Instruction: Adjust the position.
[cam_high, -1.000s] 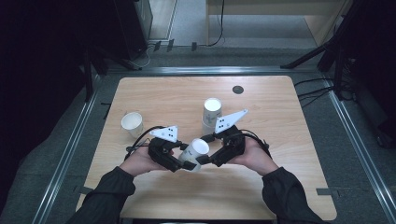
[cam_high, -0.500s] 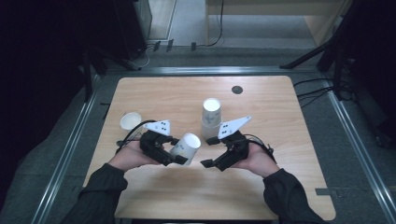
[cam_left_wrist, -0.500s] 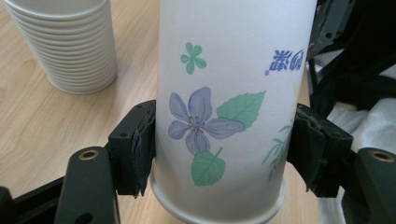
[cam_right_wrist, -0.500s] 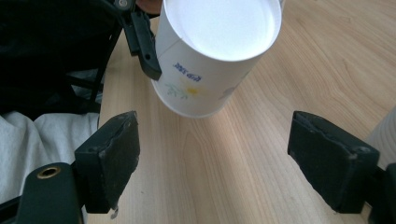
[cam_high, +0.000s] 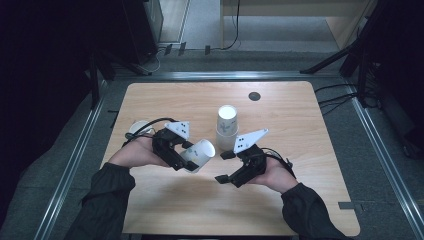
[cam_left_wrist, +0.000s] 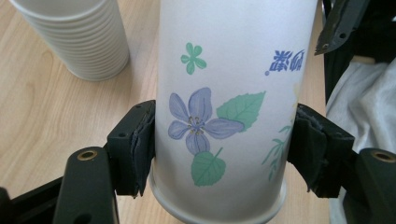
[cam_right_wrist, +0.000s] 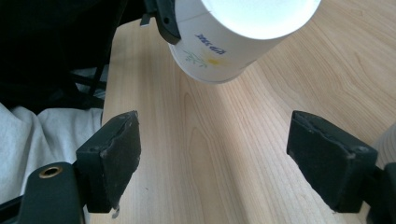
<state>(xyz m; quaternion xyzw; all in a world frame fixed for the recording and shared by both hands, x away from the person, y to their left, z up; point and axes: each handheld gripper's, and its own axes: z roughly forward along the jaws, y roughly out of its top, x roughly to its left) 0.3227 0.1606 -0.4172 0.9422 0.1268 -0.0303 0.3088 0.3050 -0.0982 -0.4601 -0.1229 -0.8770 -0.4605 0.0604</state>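
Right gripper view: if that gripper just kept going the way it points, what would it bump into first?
Probably the flowered paper cup held in the left gripper. It hangs just ahead of the right gripper, whose jaws stand open with bare table between them. Depth is hard to judge.

The paper cup (cam_left_wrist: 224, 107) carries small blue printed characters on its side, upside down in the left gripper view and too blurred to read; the same blue mark shows on the cup in the right gripper view, beside a yellow flower print, equally unreadable. No other text or number can be read
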